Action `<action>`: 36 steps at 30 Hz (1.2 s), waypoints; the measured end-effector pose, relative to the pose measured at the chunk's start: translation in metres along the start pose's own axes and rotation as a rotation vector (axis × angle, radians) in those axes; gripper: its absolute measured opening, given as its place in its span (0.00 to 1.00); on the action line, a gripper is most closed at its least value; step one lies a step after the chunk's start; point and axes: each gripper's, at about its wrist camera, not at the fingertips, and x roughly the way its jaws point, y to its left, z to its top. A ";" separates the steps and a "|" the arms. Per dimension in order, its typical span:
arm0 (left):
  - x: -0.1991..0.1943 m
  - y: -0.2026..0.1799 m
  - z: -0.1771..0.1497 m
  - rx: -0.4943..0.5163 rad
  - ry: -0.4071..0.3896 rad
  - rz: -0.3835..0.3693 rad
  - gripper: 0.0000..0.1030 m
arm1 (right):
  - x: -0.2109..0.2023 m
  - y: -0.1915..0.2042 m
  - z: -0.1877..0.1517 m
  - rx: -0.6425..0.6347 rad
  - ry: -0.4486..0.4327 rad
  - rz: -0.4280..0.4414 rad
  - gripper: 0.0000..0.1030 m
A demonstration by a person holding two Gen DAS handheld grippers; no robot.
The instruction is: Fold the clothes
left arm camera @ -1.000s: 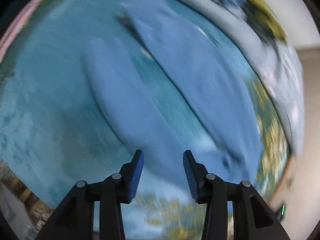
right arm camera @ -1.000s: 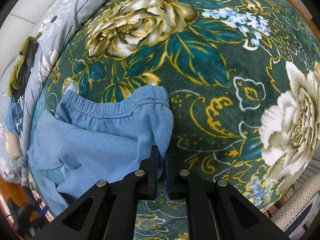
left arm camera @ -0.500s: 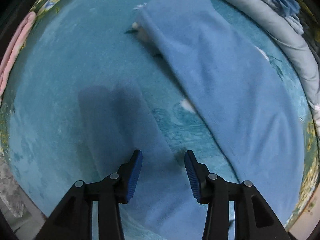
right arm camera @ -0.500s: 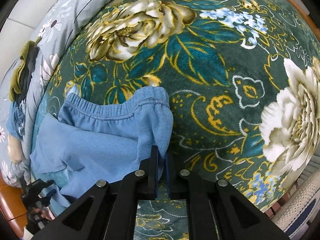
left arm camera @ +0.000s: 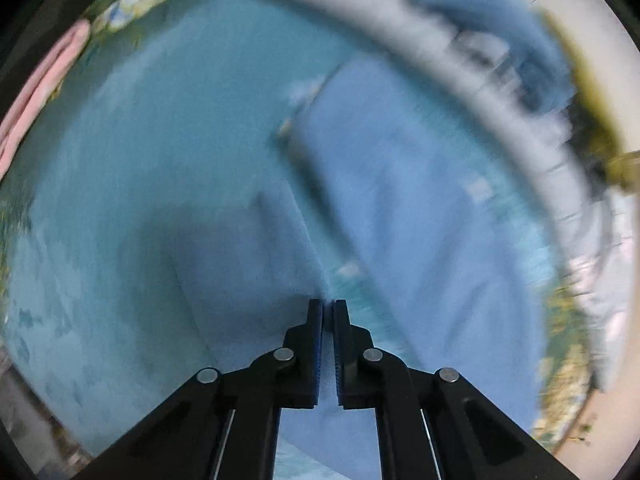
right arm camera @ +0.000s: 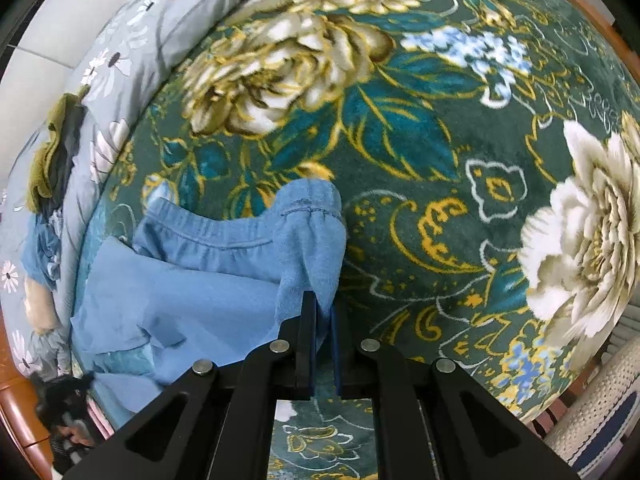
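Light blue pants (right arm camera: 192, 292) lie on a floral teal bedspread (right arm camera: 420, 168). In the right wrist view their elastic waistband (right arm camera: 208, 236) runs across the middle. My right gripper (right arm camera: 323, 312) is shut on the waistband's right corner, which bunches up above the jaws. In the blurred left wrist view, two pant legs (left arm camera: 400, 208) stretch away over the blue part of the bedspread (left arm camera: 140, 152). My left gripper (left arm camera: 327, 308) is shut on the hem of the nearer leg (left arm camera: 248, 280).
A grey flowered quilt (right arm camera: 120, 64) lies along the far edge of the bed, with olive and dark clothes (right arm camera: 52, 148) piled on it. A pink cloth (left arm camera: 36, 96) lies at the left edge. The wooden bed frame (right arm camera: 580, 4) borders the bedspread.
My left gripper has closed from open onto the near pant leg's hem, and its view has swung. My right gripper keeps its hold on the waistband corner, nearly still.
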 end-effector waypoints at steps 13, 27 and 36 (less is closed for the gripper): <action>-0.082 0.053 0.010 0.010 -0.137 -0.117 0.01 | -0.013 0.013 -0.018 -0.051 -0.005 -0.007 0.06; 0.075 -0.013 -0.011 0.092 0.105 0.086 0.72 | 0.000 0.010 -0.016 -0.029 -0.002 -0.042 0.06; 0.101 -0.028 -0.030 0.229 0.099 0.272 0.41 | 0.006 0.004 -0.016 0.027 0.006 -0.037 0.07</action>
